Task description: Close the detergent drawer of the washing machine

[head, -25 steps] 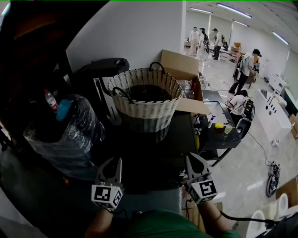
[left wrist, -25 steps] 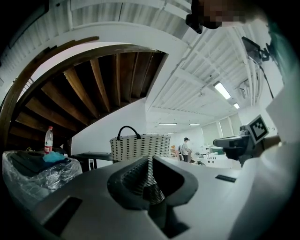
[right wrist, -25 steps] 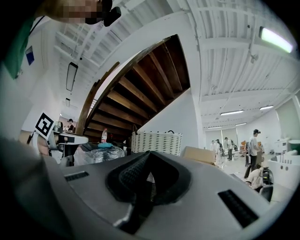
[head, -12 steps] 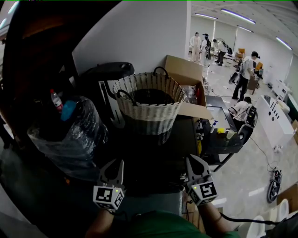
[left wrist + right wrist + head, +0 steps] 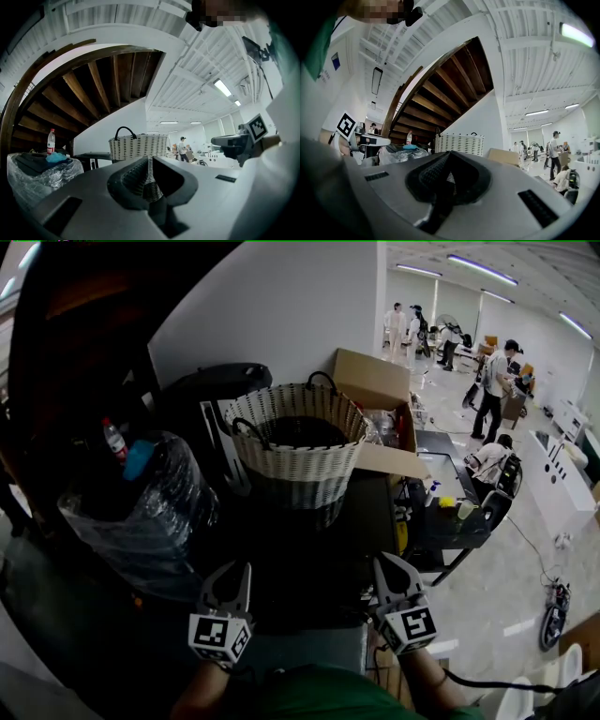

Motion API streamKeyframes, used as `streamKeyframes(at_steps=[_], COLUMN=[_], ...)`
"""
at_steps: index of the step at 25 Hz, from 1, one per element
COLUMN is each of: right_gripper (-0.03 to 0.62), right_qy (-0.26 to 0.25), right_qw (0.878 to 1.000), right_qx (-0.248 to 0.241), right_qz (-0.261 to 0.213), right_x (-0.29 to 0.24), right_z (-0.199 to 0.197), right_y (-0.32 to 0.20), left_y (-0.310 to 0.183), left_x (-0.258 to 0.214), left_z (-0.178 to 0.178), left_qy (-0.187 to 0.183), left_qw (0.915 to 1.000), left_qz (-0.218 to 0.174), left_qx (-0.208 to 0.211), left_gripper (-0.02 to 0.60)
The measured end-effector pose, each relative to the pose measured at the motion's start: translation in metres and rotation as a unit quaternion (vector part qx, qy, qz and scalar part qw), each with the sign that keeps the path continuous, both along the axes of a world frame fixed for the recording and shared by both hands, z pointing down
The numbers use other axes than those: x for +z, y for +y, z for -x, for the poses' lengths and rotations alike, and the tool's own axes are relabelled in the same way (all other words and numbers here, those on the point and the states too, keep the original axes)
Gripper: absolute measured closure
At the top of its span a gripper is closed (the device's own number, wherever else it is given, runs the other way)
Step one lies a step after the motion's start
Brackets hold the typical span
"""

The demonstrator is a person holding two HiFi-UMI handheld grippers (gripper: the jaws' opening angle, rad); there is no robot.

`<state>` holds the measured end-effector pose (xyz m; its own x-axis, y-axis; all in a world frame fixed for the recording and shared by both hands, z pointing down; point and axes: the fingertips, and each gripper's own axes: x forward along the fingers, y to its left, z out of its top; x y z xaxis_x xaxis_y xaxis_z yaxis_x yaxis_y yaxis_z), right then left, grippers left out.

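Note:
No detergent drawer shows in any view. In the head view my left gripper [image 5: 228, 576] and right gripper [image 5: 387, 568] hover side by side near the bottom, over a dark flat top [image 5: 309, 554] that may be the washing machine. Both point level toward a woven basket [image 5: 298, 451] standing on that top. The left gripper [image 5: 149, 161] has its ribbed pads pressed together with nothing between them. The right gripper [image 5: 447, 157] is also shut and empty. Each gripper view catches the other gripper at its edge.
A clear plastic bag [image 5: 141, 512] with a bottle and a blue item sits at the left. A cardboard box [image 5: 375, 390] stands behind the basket, and a black cart [image 5: 441, 498] to the right. Several people stand across the hall. A wooden staircase rises overhead.
The head camera has shifted slightly, so the basket sits a touch lower in the picture. Both grippers stay where they were, still shut.

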<state>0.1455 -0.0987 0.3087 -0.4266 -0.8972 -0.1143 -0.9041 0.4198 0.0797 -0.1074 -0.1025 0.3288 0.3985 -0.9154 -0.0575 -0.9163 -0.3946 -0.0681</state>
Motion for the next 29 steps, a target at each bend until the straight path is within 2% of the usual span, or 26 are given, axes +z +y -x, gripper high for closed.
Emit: streamKeyframes(at_steps=[16, 22, 29], right_gripper=[0.572, 0.572, 0.572], right_qy=[0.011, 0.019, 0.018], right_qw=[1.0, 0.998, 0.997], right_qx=[-0.022, -0.039, -0.059], right_qz=[0.013, 0.04, 0.041], right_x=[0.014, 0.035, 0.038], right_z=[-0.039, -0.045, -0.04], right_y=[-0.014, -0.026, -0.04], left_y=[-0.003, -0.005, -0.009], left_x=[0.018, 0.026, 0.031], left_z=[-0.039, -0.041, -0.032], left_qy=[-0.005, -0.001, -0.002], left_qw=[0.9995, 0.9981, 0.9965], left_qz=[0.023, 0.039, 0.041], left_qx=[-0.023, -0.048, -0.072], left_gripper=[0.537, 0.537, 0.537])
